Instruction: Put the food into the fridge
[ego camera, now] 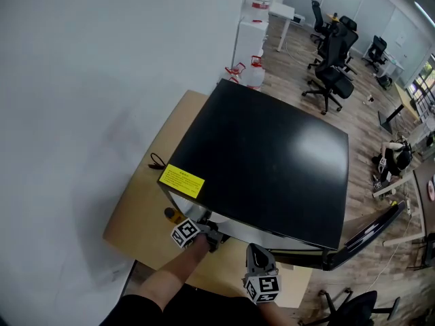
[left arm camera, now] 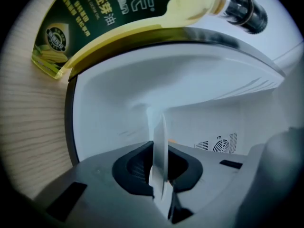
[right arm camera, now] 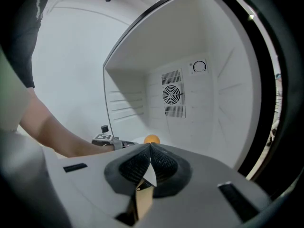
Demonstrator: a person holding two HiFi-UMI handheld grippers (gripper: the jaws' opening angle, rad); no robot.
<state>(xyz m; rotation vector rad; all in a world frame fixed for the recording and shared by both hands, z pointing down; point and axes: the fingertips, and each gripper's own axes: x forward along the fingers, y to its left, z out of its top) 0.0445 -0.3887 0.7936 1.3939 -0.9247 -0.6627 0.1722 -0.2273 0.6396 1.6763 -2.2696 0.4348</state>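
A black mini fridge (ego camera: pixel 265 155) stands on a wooden table (ego camera: pixel 136 209) with its door (ego camera: pixel 367 240) swung open at the right. My left gripper (ego camera: pixel 187 233) is at the fridge's opening, at its left side. In the left gripper view the left gripper (left arm camera: pixel 159 148) is shut with nothing held and faces the white interior. A bottle of yellow oil (left arm camera: pixel 128 13) with a green label stands just outside the fridge, seen as a yellow bit of bottle (ego camera: pixel 171 214) from above. My right gripper (ego camera: pixel 262 284) hangs in front of the opening; the right gripper (right arm camera: pixel 150 148) is shut and empty. An orange (right arm camera: pixel 152 139) lies on the fridge floor.
A fan vent (right arm camera: pixel 172 94) sits in the fridge's back wall. A white wall runs along the left of the table. Office chairs (ego camera: pixel 333 66), water jugs (ego camera: pixel 251 73) and desks stand on the wood floor beyond. The person's forearm (right arm camera: pixel 52 132) reaches across the opening.
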